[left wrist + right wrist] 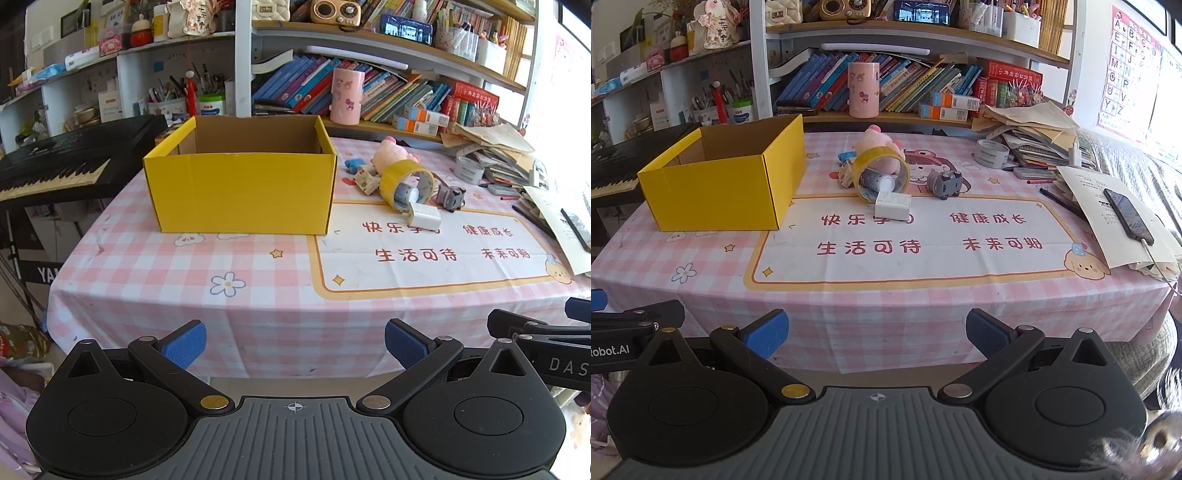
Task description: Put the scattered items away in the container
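An open yellow cardboard box (240, 192) (716, 192) stands on the table's left. To its right lies a cluster: a pink plush toy (391, 153) (877, 142), a yellow tape roll (408, 184) (882, 173) with a small bottle inside, a white charger block (424, 218) (892, 206), a grey toy (452, 197) (945, 182), a small beige block (365, 181) and a blue item (354, 164). My left gripper (293, 345) and right gripper (875, 334) are both open and empty, held before the table's front edge.
A pink checked cloth (886, 295) covers the table. A keyboard piano (55, 162) stands left. Stacked papers (1034, 136), a grey tape roll (991, 153), pens and a phone (1128, 216) fill the right side. Bookshelves and a pink cup (863, 88) stand behind.
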`<action>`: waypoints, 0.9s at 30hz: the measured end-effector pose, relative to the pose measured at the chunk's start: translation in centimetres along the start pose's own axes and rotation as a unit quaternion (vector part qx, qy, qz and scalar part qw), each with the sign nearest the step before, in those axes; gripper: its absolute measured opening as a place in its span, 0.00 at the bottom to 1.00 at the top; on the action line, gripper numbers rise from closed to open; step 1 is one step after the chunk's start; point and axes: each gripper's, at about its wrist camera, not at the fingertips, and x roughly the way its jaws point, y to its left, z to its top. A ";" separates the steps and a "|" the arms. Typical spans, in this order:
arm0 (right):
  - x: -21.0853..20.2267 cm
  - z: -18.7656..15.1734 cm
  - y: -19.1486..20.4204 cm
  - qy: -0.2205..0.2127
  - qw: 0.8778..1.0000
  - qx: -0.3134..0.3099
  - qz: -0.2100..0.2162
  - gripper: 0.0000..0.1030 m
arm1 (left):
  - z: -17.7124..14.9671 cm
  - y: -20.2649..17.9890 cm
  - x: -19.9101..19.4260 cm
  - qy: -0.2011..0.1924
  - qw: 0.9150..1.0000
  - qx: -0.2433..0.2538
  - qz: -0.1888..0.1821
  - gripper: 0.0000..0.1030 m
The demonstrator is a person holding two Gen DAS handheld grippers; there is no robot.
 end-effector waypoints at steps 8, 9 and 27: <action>0.1 0.3 -0.2 0.000 1.000 0.007 -0.005 1.00 | 0.3 -0.3 0.2 -0.001 1.000 0.015 -0.006 1.00; 0.1 0.3 -0.2 0.001 1.000 0.008 -0.005 1.00 | 0.3 -0.3 0.2 -0.002 1.000 0.016 -0.006 1.00; 0.4 0.8 0.6 -0.005 1.000 -0.002 0.000 1.00 | 0.6 0.7 0.4 -0.006 1.000 0.003 -0.003 1.00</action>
